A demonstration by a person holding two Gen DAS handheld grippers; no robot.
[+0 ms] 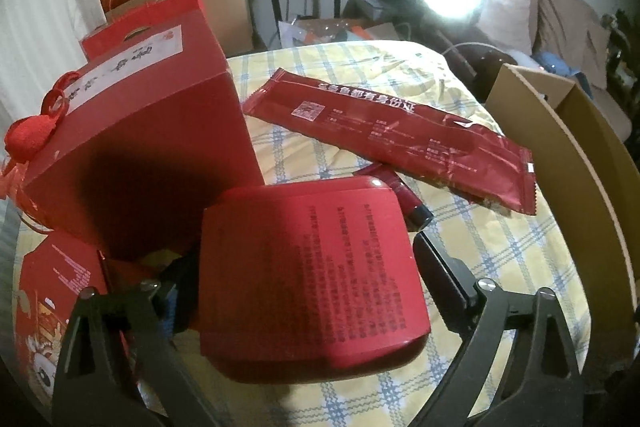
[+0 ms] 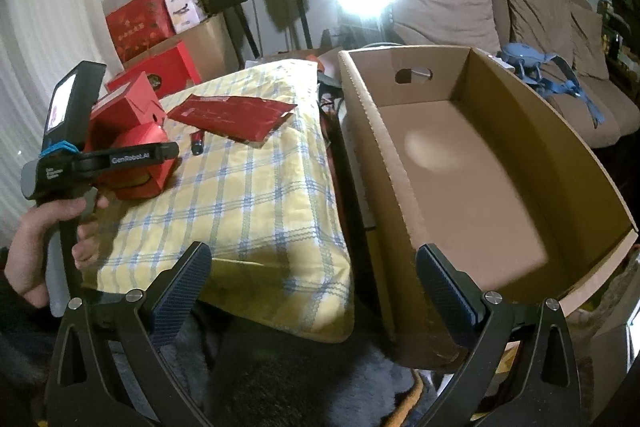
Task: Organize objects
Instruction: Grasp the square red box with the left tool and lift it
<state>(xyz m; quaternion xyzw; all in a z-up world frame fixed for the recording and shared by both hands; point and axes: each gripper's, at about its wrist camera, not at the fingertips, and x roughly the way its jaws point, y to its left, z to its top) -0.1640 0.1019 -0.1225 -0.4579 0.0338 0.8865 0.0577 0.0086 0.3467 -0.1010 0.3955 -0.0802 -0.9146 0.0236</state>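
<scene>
In the left wrist view, a tall red gift box (image 1: 140,131) fills the upper left; the left gripper (image 1: 308,279) straddles a rounded red box (image 1: 312,275) at lower centre, jaws spread, right pad clear of it; a red foil packet (image 1: 392,135) lies right of centre; the cardboard box (image 2: 460,163) stands empty beside the table, the right gripper (image 2: 316,291) released before it.

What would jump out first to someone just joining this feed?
The rounded red box sits between the left gripper's wide jaws, on the yellow checked cloth. Behind it lies a long red foil packet, with a big red gift box to the left. The empty cardboard box waits beside the table.
</scene>
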